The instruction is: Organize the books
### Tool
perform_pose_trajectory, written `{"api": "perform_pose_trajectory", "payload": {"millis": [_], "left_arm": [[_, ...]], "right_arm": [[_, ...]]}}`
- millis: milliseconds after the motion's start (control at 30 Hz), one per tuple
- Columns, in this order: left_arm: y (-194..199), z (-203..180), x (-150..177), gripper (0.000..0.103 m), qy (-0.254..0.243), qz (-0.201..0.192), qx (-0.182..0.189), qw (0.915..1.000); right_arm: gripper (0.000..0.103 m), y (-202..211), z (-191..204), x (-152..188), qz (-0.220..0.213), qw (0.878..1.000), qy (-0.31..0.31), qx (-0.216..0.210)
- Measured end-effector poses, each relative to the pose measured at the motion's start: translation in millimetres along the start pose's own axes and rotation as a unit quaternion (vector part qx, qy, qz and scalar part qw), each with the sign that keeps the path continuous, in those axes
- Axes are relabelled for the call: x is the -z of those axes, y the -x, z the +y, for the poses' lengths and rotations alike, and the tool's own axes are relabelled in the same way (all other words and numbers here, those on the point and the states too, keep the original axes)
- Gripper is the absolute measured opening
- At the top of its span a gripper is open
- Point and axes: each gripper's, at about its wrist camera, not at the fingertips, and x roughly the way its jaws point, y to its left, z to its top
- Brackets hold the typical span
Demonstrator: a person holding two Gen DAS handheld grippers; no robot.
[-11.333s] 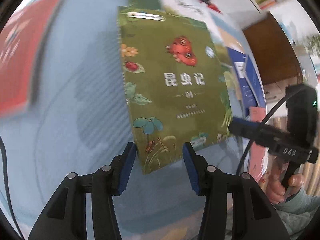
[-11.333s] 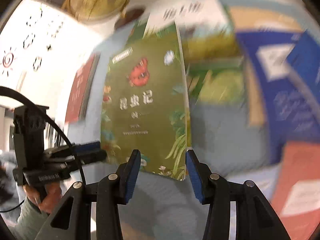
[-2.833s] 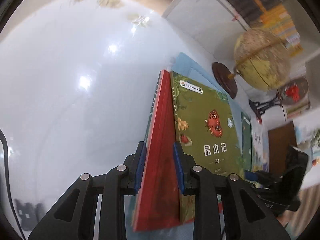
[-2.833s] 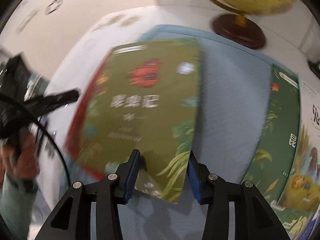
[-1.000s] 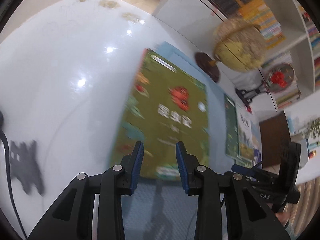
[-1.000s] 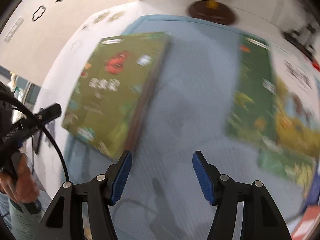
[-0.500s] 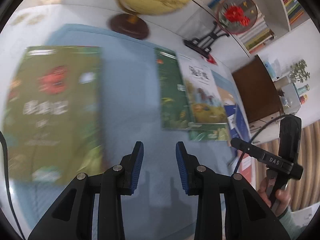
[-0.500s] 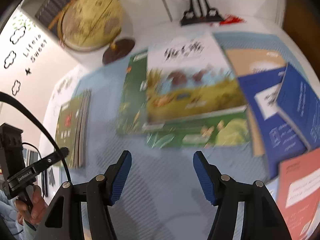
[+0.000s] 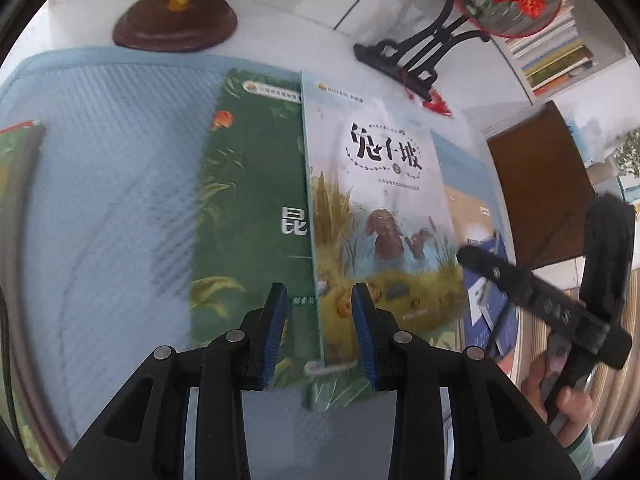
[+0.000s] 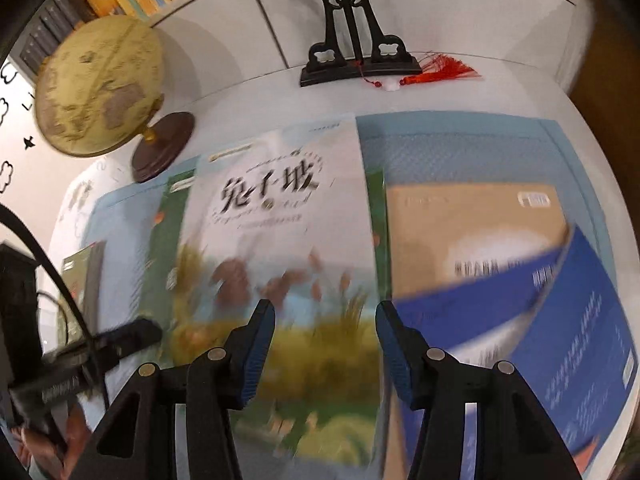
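Observation:
A pale book with a rabbit cover [image 9: 380, 200] [image 10: 280, 220] lies on a dark green book [image 9: 252, 200] on the blue mat [image 9: 100, 160]. My left gripper [image 9: 318, 300] hovers over the pale book's left edge, jaws a narrow gap apart, gripping nothing. Above the same book's lower half my right gripper [image 10: 324, 316] is closing, its pads clear of the cover. At the mat's far left lies the stack topped by the green insect book [image 9: 16, 152] [image 10: 80, 280]. A tan book [image 10: 472, 232] and blue books [image 10: 560, 320] lie to the right.
A globe [image 10: 100, 84] on a brown base [image 9: 176, 24] stands at the back left. A black ornament stand [image 10: 356, 60] with a red tassel is behind the books. A bookshelf lines the back wall. A hand holds the other gripper's handle in each view.
Both grippers swept right, away from the stack with the green insect book and over to the pale rabbit book. The right jaws have narrowed; the left jaws kept their gap.

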Motion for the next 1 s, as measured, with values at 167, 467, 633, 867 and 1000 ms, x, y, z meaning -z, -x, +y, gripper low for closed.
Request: {"api": "perform_pose_trajectory", "payload": {"millis": [167, 467, 633, 867, 1000], "left_arm": [[-7.0, -6.3, -2.9, 0.031, 0.001, 0.005, 0.018, 0.9998], [6.7, -2.7, 20.4, 0.031, -0.029, 0.008, -0.008, 0.9995], [41.0, 22.8, 87.6, 0.031, -0.051, 0.032, -0.029, 0.9978], [74.4, 50.0, 171.8, 0.031, -0.047, 0.036, -0.09, 0.9942], [87.6, 66.5, 188.1, 0.031, -0.025, 0.026, -0.084, 0.9958]], "right_arm": [[0.052, -28.9, -1.4, -13.1, 0.024, 1.0, 0.007, -0.001], [0.053, -16.0, 17.4, 11.7, 0.028, 0.999, 0.028, -0.007], [0.053, 0.6, 54.5, 74.8, 0.064, 0.997, 0.033, -0.036], [0.058, 2.7, 106.4, 162.3, 0.113, 0.989, 0.078, -0.048], [0.06, 8.1, 127.8, 186.2, 0.132, 0.983, 0.115, -0.049]]}}
